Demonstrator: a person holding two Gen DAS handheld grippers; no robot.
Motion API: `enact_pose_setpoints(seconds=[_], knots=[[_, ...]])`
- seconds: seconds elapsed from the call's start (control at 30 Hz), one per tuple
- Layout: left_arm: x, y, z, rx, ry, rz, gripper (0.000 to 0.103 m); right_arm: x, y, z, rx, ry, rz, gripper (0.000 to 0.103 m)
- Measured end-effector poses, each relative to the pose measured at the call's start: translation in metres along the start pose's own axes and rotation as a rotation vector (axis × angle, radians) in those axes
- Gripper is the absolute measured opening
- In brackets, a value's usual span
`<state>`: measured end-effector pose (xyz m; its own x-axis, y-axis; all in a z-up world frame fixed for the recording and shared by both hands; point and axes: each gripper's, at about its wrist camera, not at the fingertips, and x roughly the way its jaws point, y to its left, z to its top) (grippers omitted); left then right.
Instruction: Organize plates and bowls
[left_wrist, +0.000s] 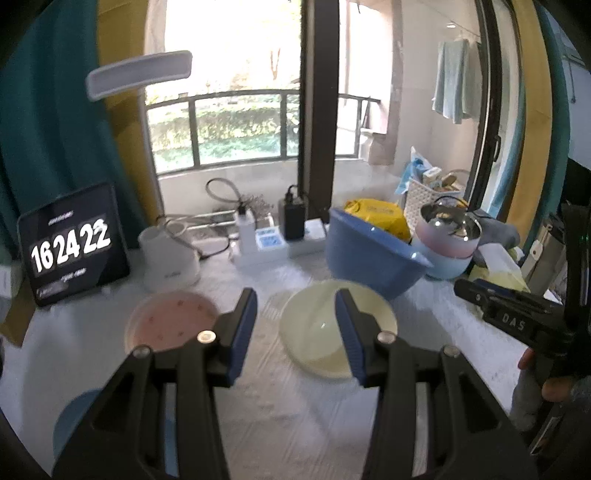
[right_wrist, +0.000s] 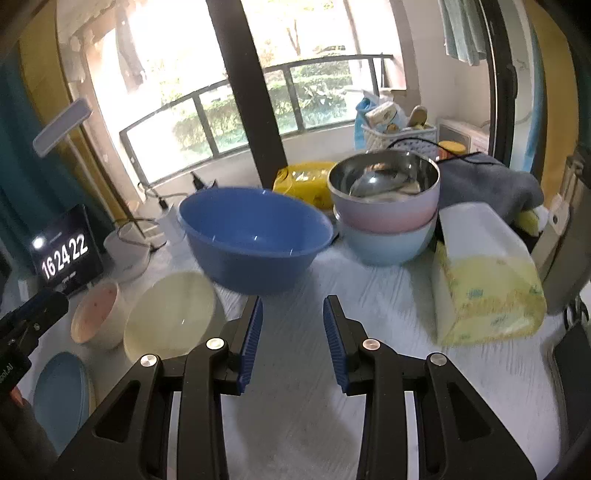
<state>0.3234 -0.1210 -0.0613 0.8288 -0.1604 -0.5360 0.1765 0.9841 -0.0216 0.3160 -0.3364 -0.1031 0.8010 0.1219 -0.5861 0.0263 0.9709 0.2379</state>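
**A:** ok what dishes are we looking at here?

**B:** In the left wrist view there's a shallow pale yellow glossy bowl (left_wrist: 321, 328) at centre frame on the white table (left_wrist: 280, 406), with a small pink-inside bowl with little red specks (left_wrist: 170, 321) left of it, apart. A big blue plastic basin (left_wrist: 373, 251) sits behind the yellow one, tipped. To the basin's right, a steel-lined pink bowl (left_wrist: 448, 230) is nested in a light blue bowl (left_wrist: 448, 264).

**A:** any plates?

**B:** A flat blue plate (right_wrist: 61, 395) is in the lower left of the right wrist view.

**A:** and the grippers?

**B:** The left gripper (left_wrist: 297, 332) has its jaws apart with nothing between them. It hangs over the gap between the pink and yellow bowls. Same for the right gripper (right_wrist: 292, 339), jaws apart and empty, low centre, in front of the basin.

**A:** other stuff?

**B:** A tablet clock (right_wrist: 66, 254) at the left, and a yellow tissue pack (right_wrist: 487, 288) at the right.
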Motion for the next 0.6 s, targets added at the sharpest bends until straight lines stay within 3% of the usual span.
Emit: enact_pose_setpoints(seconds=[0.07, 0.17, 0.6], knots=[[0.008, -0.006, 0.006, 0.009, -0.002, -0.011, 0.046, 0.004, -0.004, 0.007, 0.019, -0.014, 0.002, 0.037], [0.020, -0.013, 0.013, 0.002, -0.002, -0.039, 0.045, 0.012, -0.009, 0.018, 0.048, -0.035, 0.011, 0.046], [0.059, -0.031, 0.015, -0.006, 0.016, -0.051, 0.046, 0.073, -0.021, 0.031, 0.089, 0.041, -0.013, 0.046]])
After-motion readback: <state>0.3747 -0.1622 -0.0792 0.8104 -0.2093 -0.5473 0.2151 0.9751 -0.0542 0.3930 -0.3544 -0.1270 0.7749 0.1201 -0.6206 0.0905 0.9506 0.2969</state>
